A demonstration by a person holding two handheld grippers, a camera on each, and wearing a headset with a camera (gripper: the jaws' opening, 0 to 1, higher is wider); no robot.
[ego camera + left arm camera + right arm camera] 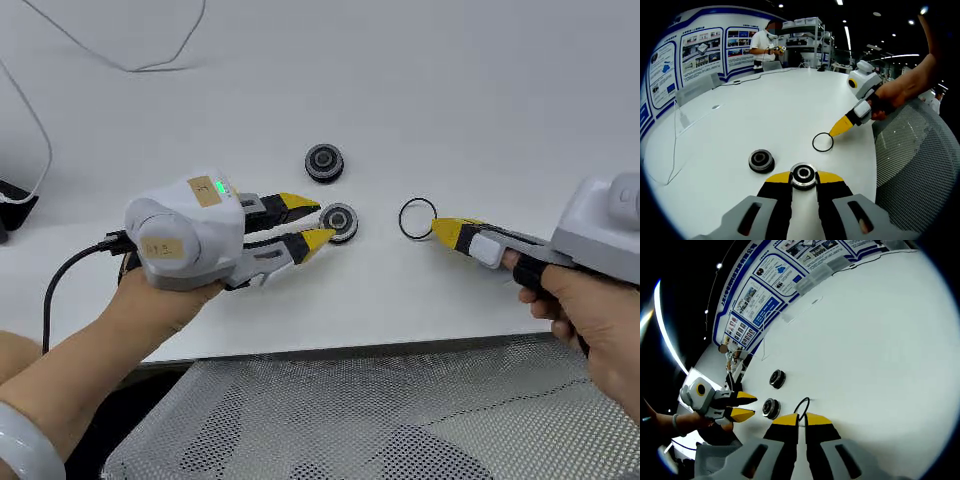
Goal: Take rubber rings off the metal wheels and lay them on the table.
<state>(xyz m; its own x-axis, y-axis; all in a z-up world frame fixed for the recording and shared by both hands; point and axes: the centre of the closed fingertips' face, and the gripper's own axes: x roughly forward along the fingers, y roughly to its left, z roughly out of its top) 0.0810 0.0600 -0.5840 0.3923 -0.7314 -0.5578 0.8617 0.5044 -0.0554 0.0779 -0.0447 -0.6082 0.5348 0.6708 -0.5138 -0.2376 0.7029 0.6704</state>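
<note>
Counter (500, 120): white and broad; it carried both wheels and the loose ring in its middle stretch, closer to the near edge than the far one.
Mesh chair (400, 420): grey netting, sat just below the counter's near edge.
Left tongs (320, 220): held over the near edge in the left hand (165, 300) and pointed along the counter. The jaws stood apart, with the yellow tips on either side of the near wheel. Whether they pinched it could not be told.
Right tongs (445, 230): held in the right hand (585, 320) from the counter's right side. The jaws were closed together and the yellow tip was right at the loose ring's edge. In the right gripper view the tips met with barely a slit between them.
Black cable (60, 280): ran from the back of the left tongs down over the near edge.
White cable (130, 68): lay looped near the far edge.
Far wheel (324, 162): lay flat on the counter with a dark outer band, apart from both tongs and farther from the near edge than its twin.
Near wheel (340, 222): lay flat with a lighter metal rim, at the tips of the left tongs.
Rubber ring (400, 219): a thin black hoop off any wheel, flat on the counter between the near wheel and the right tongs.
</note>
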